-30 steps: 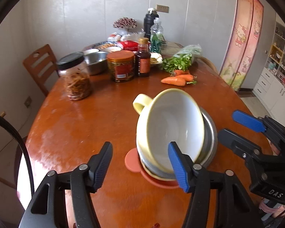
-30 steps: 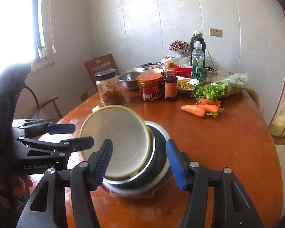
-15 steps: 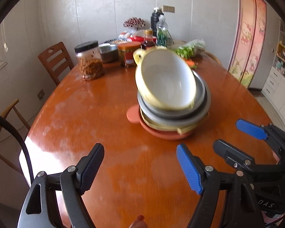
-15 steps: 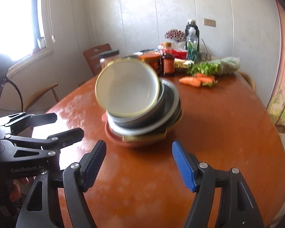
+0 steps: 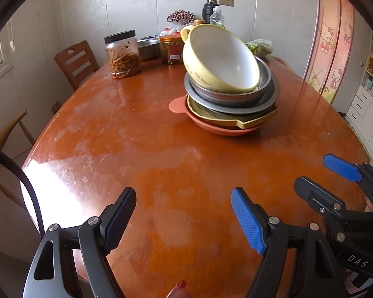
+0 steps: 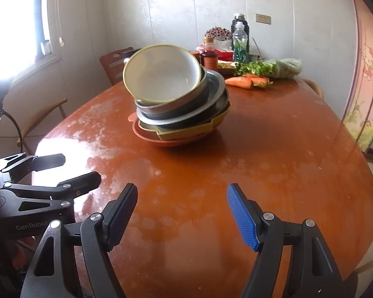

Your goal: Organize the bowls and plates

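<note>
Yellow bowl (image 5: 221, 59) tilted atop stacked dishes (image 5: 232, 109), mid-table (image 5: 141, 149). Bare tabletop between stack and near edge. Left gripper (image 5: 184, 214) and right gripper (image 6: 182, 211) near that edge, jaws just widened, nothing between.

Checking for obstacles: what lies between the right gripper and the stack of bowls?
Nothing: only bare table separates the right gripper from the stack of bowls, as the right wrist view shows.

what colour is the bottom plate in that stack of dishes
Terracotta red, a salmon-orange tone. The bottom plate shows best in the left wrist view.
</note>
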`<state>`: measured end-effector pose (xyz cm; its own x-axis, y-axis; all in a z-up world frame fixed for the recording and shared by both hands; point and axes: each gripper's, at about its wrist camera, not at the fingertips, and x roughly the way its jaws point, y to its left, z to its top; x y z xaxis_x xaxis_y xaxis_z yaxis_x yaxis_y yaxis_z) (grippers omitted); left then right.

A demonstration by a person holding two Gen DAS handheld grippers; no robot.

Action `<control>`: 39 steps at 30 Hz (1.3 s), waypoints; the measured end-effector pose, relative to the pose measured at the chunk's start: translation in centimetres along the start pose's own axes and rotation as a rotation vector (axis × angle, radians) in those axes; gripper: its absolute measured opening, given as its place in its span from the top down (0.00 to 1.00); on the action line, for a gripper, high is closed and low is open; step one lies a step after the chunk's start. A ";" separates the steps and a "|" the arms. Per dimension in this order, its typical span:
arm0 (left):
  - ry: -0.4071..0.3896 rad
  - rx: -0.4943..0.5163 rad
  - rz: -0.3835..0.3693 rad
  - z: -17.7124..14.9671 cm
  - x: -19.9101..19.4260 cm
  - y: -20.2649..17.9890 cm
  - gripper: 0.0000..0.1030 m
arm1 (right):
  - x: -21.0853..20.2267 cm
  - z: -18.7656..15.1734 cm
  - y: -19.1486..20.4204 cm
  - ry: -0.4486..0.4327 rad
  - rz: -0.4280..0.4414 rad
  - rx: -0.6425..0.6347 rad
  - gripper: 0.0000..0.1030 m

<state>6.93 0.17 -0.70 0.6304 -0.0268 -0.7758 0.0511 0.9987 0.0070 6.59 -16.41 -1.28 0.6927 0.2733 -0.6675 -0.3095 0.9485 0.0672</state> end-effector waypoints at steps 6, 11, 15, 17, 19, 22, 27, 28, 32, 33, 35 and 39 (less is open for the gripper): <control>-0.001 -0.011 0.004 -0.5 -0.2 0.2 0.24 | -0.1 -0.5 0.1 -0.004 0.000 0.007 0.26; 0.000 -0.009 -0.028 -0.8 -0.3 -0.2 0.24 | -0.2 -0.9 0.2 -0.005 0.006 0.012 0.26; 0.000 -0.003 -0.023 -1.0 -0.4 -0.6 0.24 | -0.3 -1.3 0.1 -0.005 0.005 0.017 0.26; 0.002 -0.002 -0.022 -1.1 -0.3 -0.8 0.24 | -0.3 -1.5 0.0 -0.006 0.006 0.022 0.26; 0.001 0.001 -0.017 -1.2 -0.3 -0.9 0.24 | -0.4 -1.6 -0.2 -0.010 0.005 0.025 0.26; -0.001 0.007 -0.013 -1.3 -0.3 -1.2 0.24 | -0.5 -1.9 -0.4 -0.013 0.003 0.031 0.26; 0.000 0.019 -0.014 -1.5 -0.4 -1.7 0.24 | -0.7 -2.2 -0.6 -0.014 0.000 0.033 0.26; 0.001 0.019 -0.013 -1.5 -0.4 -1.7 0.24 | -0.7 -2.3 -0.6 -0.016 0.000 0.034 0.26; 0.001 0.021 -0.010 -1.6 -0.4 -1.9 0.24 | -0.9 -2.5 -0.9 -0.018 -0.001 0.041 0.25; 0.001 0.022 -0.009 -1.6 -0.4 -1.9 0.24 | -0.9 -2.5 -0.9 -0.018 -0.001 0.041 0.25; 0.000 0.023 -0.009 -1.6 -0.4 -2.0 0.24 | -1.0 -2.6 -1.0 -0.017 0.001 0.041 0.25; 0.002 0.024 -0.008 -1.7 -0.3 -2.1 0.24 | -1.1 -2.8 -1.0 -0.013 0.004 0.039 0.25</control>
<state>5.30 -1.82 -1.55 0.6286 -0.0351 -0.7769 0.0746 0.9971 0.0153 4.34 -18.05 -2.69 0.7002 0.2789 -0.6572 -0.2868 0.9529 0.0988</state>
